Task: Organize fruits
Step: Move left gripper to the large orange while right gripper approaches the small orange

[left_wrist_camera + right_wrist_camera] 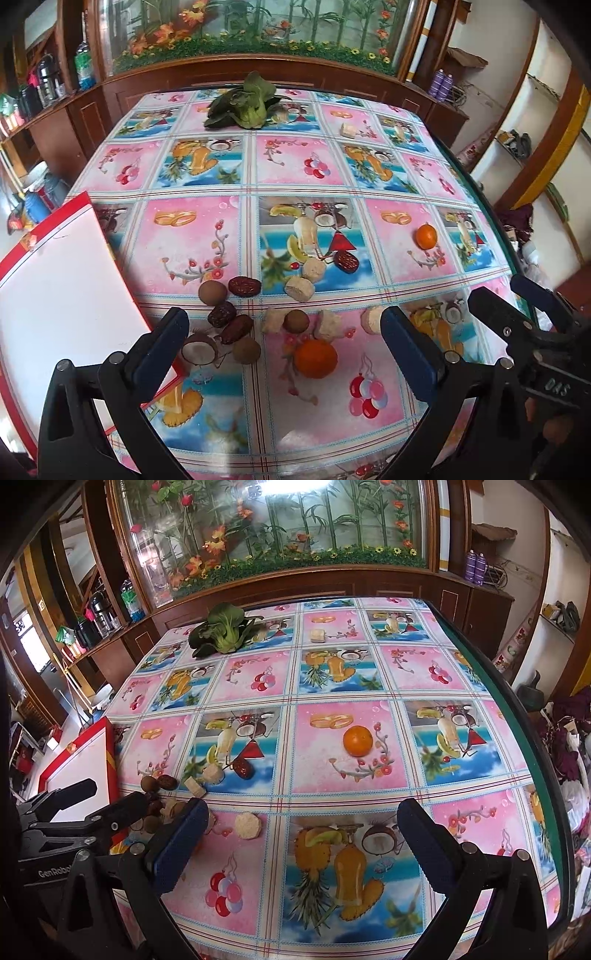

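The left gripper (284, 332) is hovering low over the table (314, 170) with its jaws spread wide and nothing between them. Just past its fingertips an orange (316, 359) is lying among brown longans (212, 292), dark dates (244, 286) and pale, chunky pieces (300, 288), all loosely scattered on the fruit-print cloth. A red-edged white box (55, 295) is sitting at that gripper's left, partly under its left finger.

The right gripper (301, 830) is also gaping wide and carrying nothing, poised above a bare patch of cloth beside the left one. Ahead of it a second orange (357, 741) is resting alone, well apart from the cluster. One pale round slice (248, 825) is lying near its left finger.

At the far side a leafy green (221, 629) is sitting near the table's edge, with a small pale chunk (318, 635) off to its right.
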{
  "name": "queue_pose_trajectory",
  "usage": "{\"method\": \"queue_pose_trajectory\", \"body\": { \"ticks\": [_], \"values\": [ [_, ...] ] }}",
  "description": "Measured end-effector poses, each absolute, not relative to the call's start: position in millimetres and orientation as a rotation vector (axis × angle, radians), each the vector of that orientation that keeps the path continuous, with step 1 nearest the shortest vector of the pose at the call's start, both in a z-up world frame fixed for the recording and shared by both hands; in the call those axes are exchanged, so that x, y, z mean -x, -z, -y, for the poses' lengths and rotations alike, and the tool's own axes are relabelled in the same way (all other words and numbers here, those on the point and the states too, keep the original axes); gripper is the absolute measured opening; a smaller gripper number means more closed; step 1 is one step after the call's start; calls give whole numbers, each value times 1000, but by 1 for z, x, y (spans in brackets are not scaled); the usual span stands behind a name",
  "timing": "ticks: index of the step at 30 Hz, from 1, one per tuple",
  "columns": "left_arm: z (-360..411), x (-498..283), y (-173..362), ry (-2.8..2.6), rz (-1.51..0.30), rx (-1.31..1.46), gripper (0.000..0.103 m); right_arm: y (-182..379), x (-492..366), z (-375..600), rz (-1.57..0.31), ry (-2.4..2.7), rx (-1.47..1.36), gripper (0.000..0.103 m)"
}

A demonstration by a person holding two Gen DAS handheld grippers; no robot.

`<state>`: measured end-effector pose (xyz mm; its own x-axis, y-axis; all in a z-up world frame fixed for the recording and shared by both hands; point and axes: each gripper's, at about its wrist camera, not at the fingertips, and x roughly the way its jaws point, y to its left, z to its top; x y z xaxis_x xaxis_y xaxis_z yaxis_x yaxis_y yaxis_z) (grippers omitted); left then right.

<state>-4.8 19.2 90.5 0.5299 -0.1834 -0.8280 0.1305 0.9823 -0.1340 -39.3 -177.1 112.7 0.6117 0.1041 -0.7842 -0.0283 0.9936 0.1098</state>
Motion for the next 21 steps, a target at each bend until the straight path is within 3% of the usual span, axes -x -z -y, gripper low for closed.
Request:
{"method": "queue_pose_trajectory", "body": {
  "ticks": [7, 16, 18, 21],
  "values": [
    [-56, 12, -88, 286, -1029, 150, 103, -110, 44, 215, -930, -59, -105, 103],
    [-21, 32, -74, 355, -1073, 88, 103, -98, 47, 214, -936, -136, -56, 103],
    [-19, 33, -70, 346, -1084, 92, 100, -96, 45, 211, -938, -159, -39, 102],
    [-10, 31, -67, 348, -1085, 48, 87, -90, 34, 217, -970, -176, -47, 98]
  ]
}}
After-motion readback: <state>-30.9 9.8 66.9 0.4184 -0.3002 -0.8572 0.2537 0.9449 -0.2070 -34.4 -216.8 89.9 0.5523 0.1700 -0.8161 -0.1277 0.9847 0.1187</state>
